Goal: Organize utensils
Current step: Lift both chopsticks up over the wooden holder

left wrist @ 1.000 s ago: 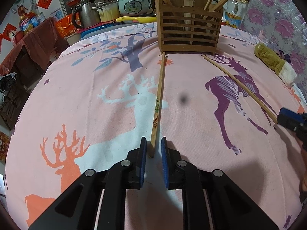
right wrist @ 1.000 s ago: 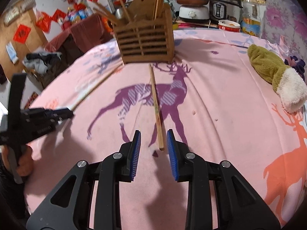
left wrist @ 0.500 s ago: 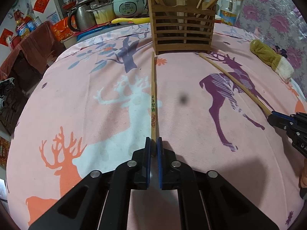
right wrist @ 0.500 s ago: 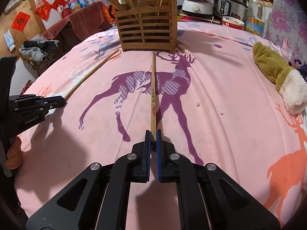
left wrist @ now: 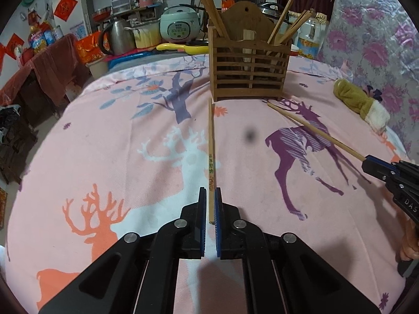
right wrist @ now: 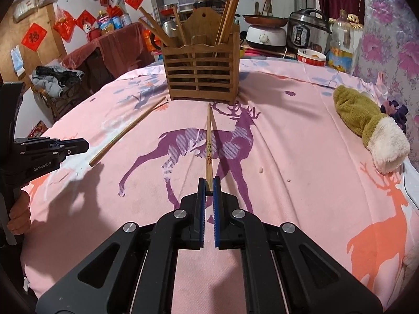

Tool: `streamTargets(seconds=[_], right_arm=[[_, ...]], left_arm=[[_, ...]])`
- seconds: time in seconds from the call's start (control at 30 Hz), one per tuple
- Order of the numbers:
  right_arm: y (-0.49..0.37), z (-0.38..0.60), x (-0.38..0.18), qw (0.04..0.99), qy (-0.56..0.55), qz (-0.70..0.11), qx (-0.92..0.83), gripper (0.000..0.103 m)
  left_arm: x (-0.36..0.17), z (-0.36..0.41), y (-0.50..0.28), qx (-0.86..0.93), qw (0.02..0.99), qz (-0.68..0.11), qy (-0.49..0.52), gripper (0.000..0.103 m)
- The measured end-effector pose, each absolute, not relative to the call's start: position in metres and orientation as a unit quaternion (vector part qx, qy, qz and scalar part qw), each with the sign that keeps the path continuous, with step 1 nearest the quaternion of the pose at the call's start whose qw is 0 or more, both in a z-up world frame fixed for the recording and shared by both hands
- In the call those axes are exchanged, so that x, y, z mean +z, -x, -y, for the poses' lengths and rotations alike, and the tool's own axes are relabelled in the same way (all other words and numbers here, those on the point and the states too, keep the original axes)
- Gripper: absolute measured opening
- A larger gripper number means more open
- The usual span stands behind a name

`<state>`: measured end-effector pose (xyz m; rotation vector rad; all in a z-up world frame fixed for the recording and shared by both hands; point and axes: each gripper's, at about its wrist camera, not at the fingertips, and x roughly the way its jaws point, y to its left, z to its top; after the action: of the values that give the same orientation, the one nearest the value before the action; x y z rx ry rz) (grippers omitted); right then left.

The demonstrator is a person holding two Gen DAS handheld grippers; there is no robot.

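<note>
My left gripper (left wrist: 209, 192) is shut on the near end of a printed wooden chopstick (left wrist: 211, 141) that runs straight ahead toward a slatted wooden holder (left wrist: 248, 78). My right gripper (right wrist: 208, 182) is shut on a second chopstick (right wrist: 208, 141), whose far tip lies just before the holder (right wrist: 201, 78). Several chopsticks stand in the holder. Each view shows the other gripper: the right one (left wrist: 368, 161) on its chopstick (left wrist: 314, 130) at the right edge, the left one (right wrist: 83, 145) beside its chopstick (right wrist: 125, 133) at the left edge.
A pink deer-print cloth (left wrist: 104, 157) covers the table. A green and white plush item (right wrist: 366, 123) lies at the right. Behind the table stand a rice cooker (left wrist: 178, 27), a kettle, pots and bottles. A person's hand (right wrist: 18, 214) grips the left handle.
Both grippers stood open around the chopstick ends a second ago; both have shut on them. Each chopstick now points straight ahead from its gripper.
</note>
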<state>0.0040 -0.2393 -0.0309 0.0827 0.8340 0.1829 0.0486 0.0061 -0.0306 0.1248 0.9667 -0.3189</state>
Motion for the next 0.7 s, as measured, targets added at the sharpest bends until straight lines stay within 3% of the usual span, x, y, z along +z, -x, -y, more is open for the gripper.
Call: streamTargets(seconds=[0.07,0.13,0.27,0.4,0.43,0.47,0.7], right_arm=[[-0.005,0.240,-0.031,0.909,-0.041,-0.406,0.089,0.006],[-0.006,0.240,-0.032,0.908,-0.040,-0.407,0.089,0.006],[-0.005,0.239,-0.032,0.908,-0.040,-0.408,0.090,0.006],[-0.005,0.240,-0.033,0.906,-0.045,-0.410,0.089,0.006],[-0.005,0.240,-0.033,0.906,-0.045,-0.410,0.089,0.006],[-0.005,0.240,-0.033,0.907,-0.045,-0.410,0.089,0.006],[-0.004,0.241,-0.030,0.909,-0.050,-0.403,0.089,0.006]], left_arm=[[-0.034,-0.006,-0.051,-0.158,0.865,-0.473,-0.052,0.009],[-0.038,-0.006,-0.053,-0.152,0.863,-0.479,-0.053,0.029],[-0.049,-0.002,-0.056,-0.152,0.852,-0.498,-0.060,0.032],[-0.058,0.001,-0.058,-0.143,0.846,-0.508,-0.079,0.027],[-0.058,0.003,-0.056,-0.144,0.847,-0.505,-0.084,0.010],[-0.058,0.003,-0.055,-0.150,0.846,-0.505,-0.085,0.006],[-0.036,0.003,-0.043,-0.161,0.868,-0.462,-0.082,0.005]])
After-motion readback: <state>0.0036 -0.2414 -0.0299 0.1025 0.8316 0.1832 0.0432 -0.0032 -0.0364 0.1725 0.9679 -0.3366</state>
